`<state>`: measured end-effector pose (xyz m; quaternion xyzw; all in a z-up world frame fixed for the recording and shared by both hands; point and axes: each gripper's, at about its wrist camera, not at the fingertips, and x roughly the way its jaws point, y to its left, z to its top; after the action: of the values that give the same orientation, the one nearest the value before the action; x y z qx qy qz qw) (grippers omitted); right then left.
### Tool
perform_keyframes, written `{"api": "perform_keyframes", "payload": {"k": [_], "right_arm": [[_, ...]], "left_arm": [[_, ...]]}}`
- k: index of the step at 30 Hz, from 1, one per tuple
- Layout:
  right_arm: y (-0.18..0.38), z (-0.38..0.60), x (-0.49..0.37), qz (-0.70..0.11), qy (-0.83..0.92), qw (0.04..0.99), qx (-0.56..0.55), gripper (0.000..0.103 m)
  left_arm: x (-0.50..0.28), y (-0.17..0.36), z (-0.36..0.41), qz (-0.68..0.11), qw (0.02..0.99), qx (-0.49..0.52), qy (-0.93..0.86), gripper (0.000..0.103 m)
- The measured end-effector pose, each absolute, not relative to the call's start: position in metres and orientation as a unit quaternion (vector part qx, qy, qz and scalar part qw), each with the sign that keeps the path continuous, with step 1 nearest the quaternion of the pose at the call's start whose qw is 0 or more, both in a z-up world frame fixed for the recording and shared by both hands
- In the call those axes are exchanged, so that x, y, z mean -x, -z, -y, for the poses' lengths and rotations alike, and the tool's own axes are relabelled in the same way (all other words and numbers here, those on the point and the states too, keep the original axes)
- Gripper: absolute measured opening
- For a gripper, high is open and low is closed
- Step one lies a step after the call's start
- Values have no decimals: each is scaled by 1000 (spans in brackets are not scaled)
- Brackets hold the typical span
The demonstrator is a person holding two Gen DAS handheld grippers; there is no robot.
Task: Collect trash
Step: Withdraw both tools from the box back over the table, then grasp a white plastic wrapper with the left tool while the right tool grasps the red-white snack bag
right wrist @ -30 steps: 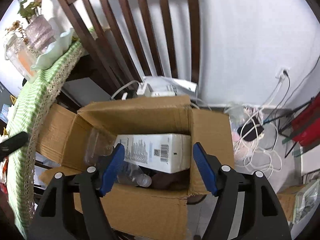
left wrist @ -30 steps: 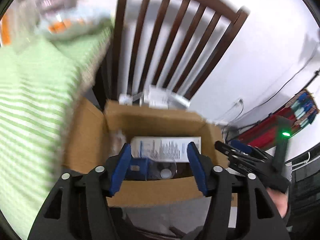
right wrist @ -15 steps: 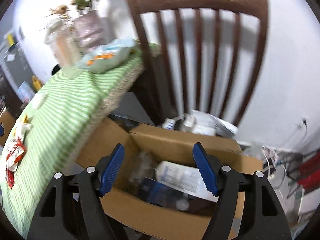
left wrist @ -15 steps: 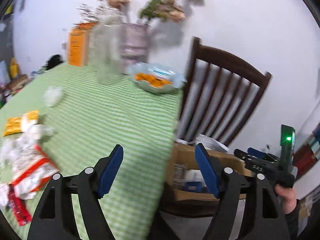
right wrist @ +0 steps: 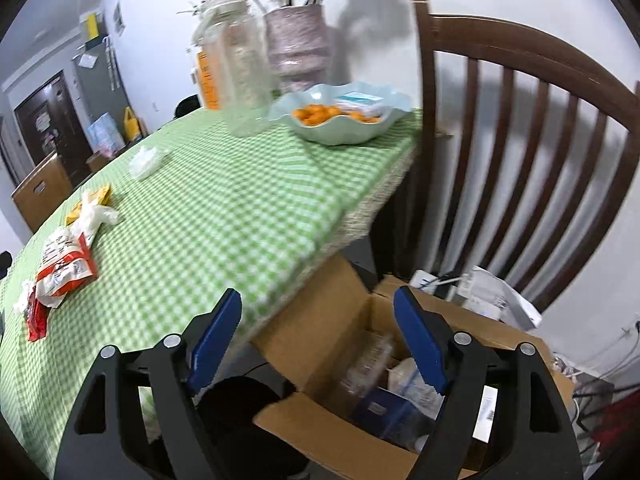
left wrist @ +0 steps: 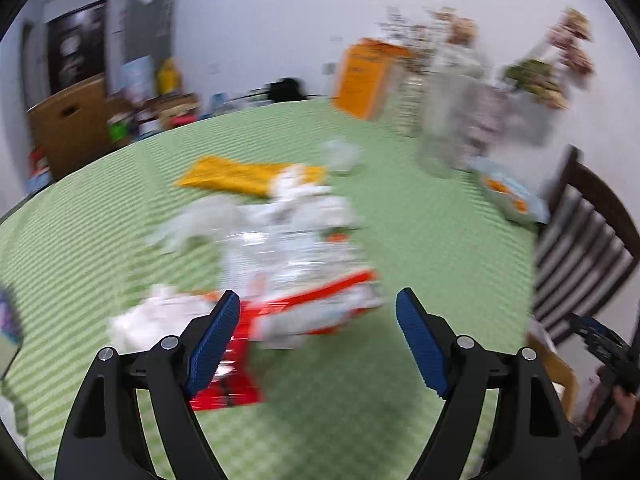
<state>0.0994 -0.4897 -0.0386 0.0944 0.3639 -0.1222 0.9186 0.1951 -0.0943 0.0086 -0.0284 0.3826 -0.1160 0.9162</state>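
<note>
My left gripper [left wrist: 318, 338] is open and empty above the green checked tablecloth [left wrist: 420, 240]. Just ahead of it lies a blurred heap of trash: a red and white wrapper [left wrist: 316, 308], crumpled white plastic [left wrist: 192, 224] and a yellow packet [left wrist: 236, 176]. My right gripper [right wrist: 318, 338] is open and empty over the table's edge, above an open cardboard box [right wrist: 328, 432] holding packaging. The same red and white wrapper [right wrist: 64, 268], white plastic [right wrist: 94, 216] and yellow packet [right wrist: 90, 202] show far left in the right wrist view.
A light blue bowl of orange snacks [right wrist: 340, 118], a glass jar [right wrist: 240, 68] and a vase of dried flowers [right wrist: 298, 40] stand at the table's far end. A dark wooden chair [right wrist: 520, 152] stands behind the box. Cables lie on the floor [right wrist: 600, 364].
My left gripper has swung from over the box up and left to the trash on the table. My right gripper has tilted up and left, from the box toward the table edge.
</note>
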Motion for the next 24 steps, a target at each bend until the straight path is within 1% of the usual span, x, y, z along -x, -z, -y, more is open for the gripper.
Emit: {"api": "perform_keyframes", "payload": {"k": [1,3,4,8,9,10,11,12,15,19,24], "right_arm": [[40,487,-101,-364,119,919,-95,75],[43,479,-108,-366,111,919,-95,75],[45,476,-109,-368,108,919,-95,75],[49,459,-118,-377,96,917,-87,75],[49,453,-120,-380,92,917,-81,75],[48,450,-120,-381,89,917,-77,75],[48,446,-122,-383,87,917,-73,75],[49,444,-123,-384,87,916,-70,75],[48,433,-131,-388,82,916,-62,75],[46,406,-149,-388,52,919,-44,75],[49,348,-175,-396,-21,918,-16,75]], "left_arm": [[-202,-4,80,-385,919,32,84,78],[-211,6,58,-390,920,39,25,84],[-220,14,43,-397,916,57,-7,86],[-244,44,10,-432,896,91,-51,86],[-247,49,6,-438,892,97,-49,84],[-251,55,1,-449,887,104,-40,63],[-254,58,-2,-460,880,111,-29,23],[-256,59,-6,-469,875,120,-18,15],[-246,41,-23,-437,885,159,-7,11],[-231,21,-47,-410,889,203,12,10],[-233,20,-64,-409,882,234,19,10]]}}
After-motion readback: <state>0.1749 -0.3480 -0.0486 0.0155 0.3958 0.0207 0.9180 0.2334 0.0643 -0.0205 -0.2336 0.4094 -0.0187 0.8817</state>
